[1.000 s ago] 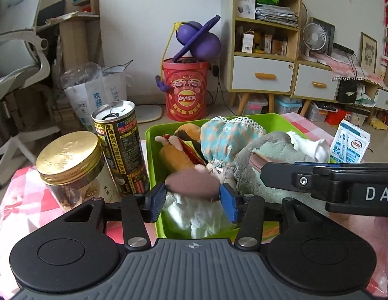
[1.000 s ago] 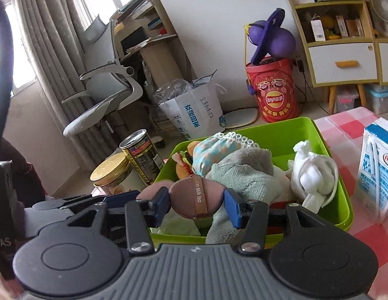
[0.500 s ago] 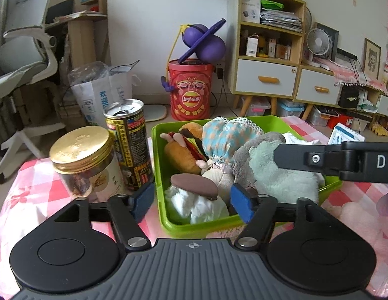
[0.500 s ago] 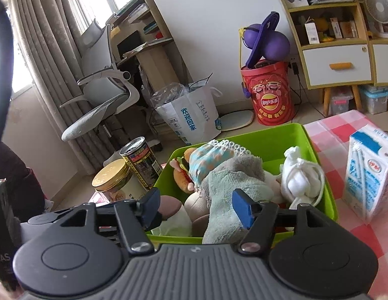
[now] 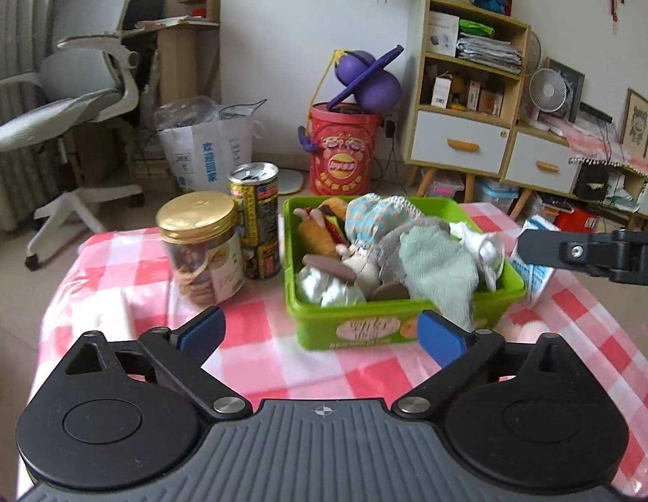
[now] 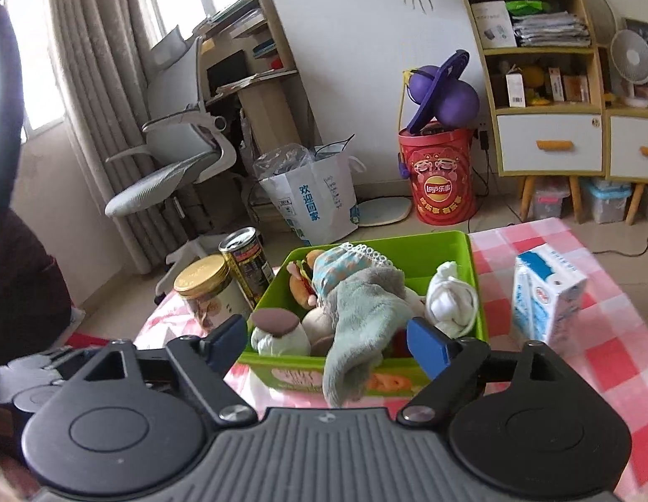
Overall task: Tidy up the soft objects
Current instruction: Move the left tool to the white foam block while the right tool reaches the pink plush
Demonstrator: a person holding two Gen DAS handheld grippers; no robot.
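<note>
Both my tongs, left (image 5: 322,330) and right (image 6: 328,341), now stand wide and empty, pulled back from the bin (image 5: 391,326). The brown puffs (image 5: 328,265) they gripped a second ago lie released inside it, ahead between the fingers. Every soft item appears binned; the task looks near complete.

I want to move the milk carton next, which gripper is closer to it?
Right. The right gripper faces the green bin with the milk carton just beside it; the left gripper sits across the bin from the carton.

Home living room: office chair (image 5: 69,96), shelf cabinet (image 5: 466,96), desk fan (image 5: 547,92), checkered tablecloth (image 5: 127,267).
</note>
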